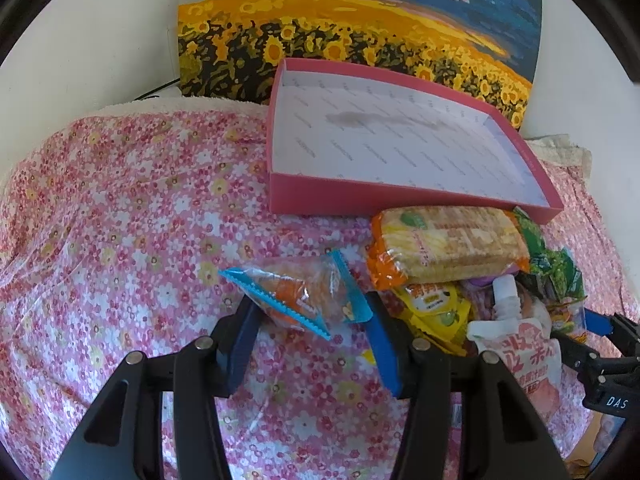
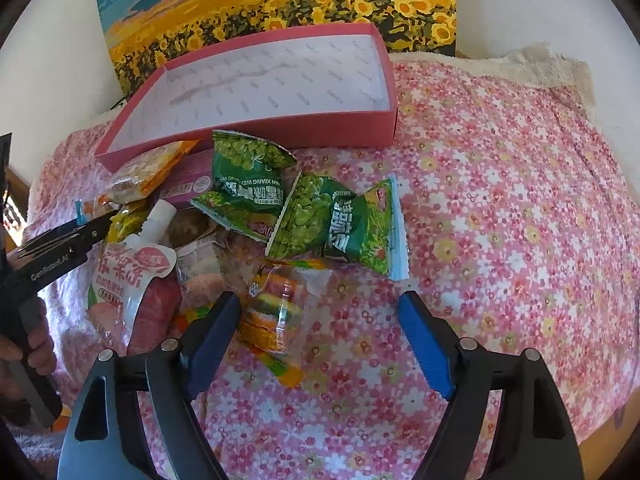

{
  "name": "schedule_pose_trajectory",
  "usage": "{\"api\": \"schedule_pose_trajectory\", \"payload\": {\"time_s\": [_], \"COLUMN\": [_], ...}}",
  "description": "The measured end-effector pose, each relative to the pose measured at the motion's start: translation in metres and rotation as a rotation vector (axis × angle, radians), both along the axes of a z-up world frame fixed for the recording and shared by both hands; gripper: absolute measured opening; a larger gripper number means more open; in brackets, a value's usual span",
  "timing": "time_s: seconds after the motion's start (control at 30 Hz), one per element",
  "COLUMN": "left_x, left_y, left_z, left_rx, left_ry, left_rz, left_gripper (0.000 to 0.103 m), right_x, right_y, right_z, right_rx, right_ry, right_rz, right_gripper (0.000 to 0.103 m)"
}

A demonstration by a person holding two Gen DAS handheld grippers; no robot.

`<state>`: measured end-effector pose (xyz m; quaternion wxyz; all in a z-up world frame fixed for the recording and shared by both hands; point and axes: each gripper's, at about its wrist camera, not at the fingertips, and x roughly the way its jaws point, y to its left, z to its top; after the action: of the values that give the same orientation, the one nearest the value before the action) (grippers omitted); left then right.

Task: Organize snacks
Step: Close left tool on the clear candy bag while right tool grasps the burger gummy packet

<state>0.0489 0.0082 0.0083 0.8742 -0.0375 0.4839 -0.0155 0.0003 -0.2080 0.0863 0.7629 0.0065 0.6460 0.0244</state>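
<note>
An empty pink box [image 1: 400,196] with a white lining stands at the back of the floral cloth; it also shows in the right wrist view [image 2: 256,128]. A heap of snacks lies in front of it: a cracker pack [image 1: 444,244], a yellow pouch [image 1: 436,304], a white jelly pouch [image 2: 128,276] and two green pea bags [image 2: 248,184] [image 2: 336,228]. My left gripper [image 1: 308,320] is open around a blue-edged clear packet [image 1: 300,296]. My right gripper [image 2: 320,312] is open; a clear candy packet [image 2: 276,312] lies against its left finger.
A sunflower painting [image 1: 352,24] leans on the white wall behind the box. The pink floral cloth [image 2: 500,200] covers the surface, with a beige towel edge [image 2: 540,64] at the back. The left gripper's body [image 2: 48,256] reaches in at the right wrist view's left edge.
</note>
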Motion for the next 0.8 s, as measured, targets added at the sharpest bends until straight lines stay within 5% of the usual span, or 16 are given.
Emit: {"api": "schedule_pose_trajectory", "payload": {"time_s": [0.13,0.4,0.8], "left_x": [0.003,0.005,-0.013], "left_y": [-0.001,0.000,0.012], "left_z": [-0.001,-0.001,0.007], "left_rx": [0.007,0.001,-0.014], "left_ry": [-0.001,-0.004,-0.014], "left_rz": [-0.005,-0.004,0.002], "left_gripper": [0.055,0.055,0.046], "right_x": [0.001,-0.003,-0.008], "right_y": [0.001,-0.006,-0.012], "right_z": [0.000,0.005,0.017], "right_rx": [-0.017,-0.064,-0.011], "right_ry": [-0.010,-0.029,-0.052], "right_rz": [0.002,-0.029,-0.049], "right_gripper": [0.079,0.041,0.038]}}
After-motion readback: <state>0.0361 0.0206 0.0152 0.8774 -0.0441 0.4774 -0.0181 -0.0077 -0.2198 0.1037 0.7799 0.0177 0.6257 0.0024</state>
